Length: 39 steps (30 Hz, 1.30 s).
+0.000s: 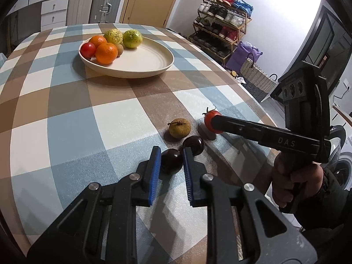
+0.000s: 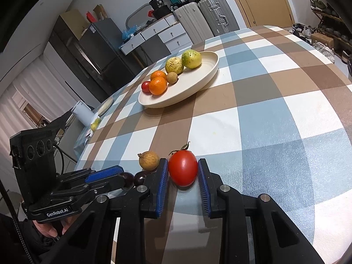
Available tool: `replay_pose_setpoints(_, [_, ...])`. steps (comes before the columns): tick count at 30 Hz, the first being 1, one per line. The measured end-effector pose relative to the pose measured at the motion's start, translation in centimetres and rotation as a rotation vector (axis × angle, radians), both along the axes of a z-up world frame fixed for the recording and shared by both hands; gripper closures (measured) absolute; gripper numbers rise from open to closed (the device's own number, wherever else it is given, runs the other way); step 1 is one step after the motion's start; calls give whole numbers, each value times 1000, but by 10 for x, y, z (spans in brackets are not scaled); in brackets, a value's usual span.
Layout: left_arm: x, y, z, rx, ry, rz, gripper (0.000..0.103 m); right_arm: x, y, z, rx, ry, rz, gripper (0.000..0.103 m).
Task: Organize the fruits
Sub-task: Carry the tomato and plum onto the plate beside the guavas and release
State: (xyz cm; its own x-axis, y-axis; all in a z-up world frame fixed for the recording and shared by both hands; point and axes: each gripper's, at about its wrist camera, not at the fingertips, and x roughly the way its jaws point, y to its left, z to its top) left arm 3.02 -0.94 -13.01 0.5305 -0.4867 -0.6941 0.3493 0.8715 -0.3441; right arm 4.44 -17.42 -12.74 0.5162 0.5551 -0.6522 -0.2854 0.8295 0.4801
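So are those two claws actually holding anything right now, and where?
Yes. The left gripper pinches a dark purple fruit by its sides; the right gripper clamps a red tomato by its sides.

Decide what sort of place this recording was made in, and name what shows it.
Most likely a lived-in home, probably a dining area: a table with a checked tablecloth, a shoe rack by the wall, suitcases and a fridge.

Both grippers angle down side by side. The left gripper clamps a dark fruit. The right gripper grips a tomato.
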Motion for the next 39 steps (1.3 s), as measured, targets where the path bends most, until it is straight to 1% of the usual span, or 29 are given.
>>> replay_pose_setpoints(5, [0, -2, 0, 8, -2, 3, 86, 0, 0, 0, -1, 1, 0, 75])
replay_pose_setpoints(6, [1, -2, -1, 12, -2, 4, 85, 0, 0, 1, -1, 1, -1, 75])
replay_pose_setpoints(8, [3, -3, -5, 49, 10, 24, 83, 0, 0, 0, -2, 2, 0, 75])
replay_pose_setpoints(9, [4, -2, -7, 49, 21, 27, 83, 0, 0, 0, -2, 2, -1, 75])
replay_pose_setpoints(11, [5, 2, -9, 17, 29, 30, 83, 0, 0, 0, -1, 4, -2, 75])
replay_pose_setpoints(16, [4, 0, -8, 16, 19, 8, 83, 0, -1, 1, -1, 5, -2, 75])
replay_pose_setpoints(20, [6, 2, 4, 16, -10, 10, 83, 2, 0, 4, -5, -5, 6, 75])
replay_pose_setpoints(23, [14, 7, 20, 21, -48, 16, 83, 6, 0, 14, 0, -32, 20, 75])
replay_pose_setpoints(27, [37, 13, 41, 42, -91, 31, 83, 23, -2, 31, 12, -73, 38, 75])
replay_pose_setpoints(32, [82, 19, 59, 48, -108, 57, 83, 56, -3, 49, 44, -102, 55, 75])
replay_pose_setpoints(36, [123, 14, 65, 46, -103, 66, 83, 86, -2, 56, 59, -110, 67, 75])
replay_pose_setpoints(39, [153, 10, 62, 46, -90, 69, 83, 110, 2, 57, 63, -109, 81, 75])
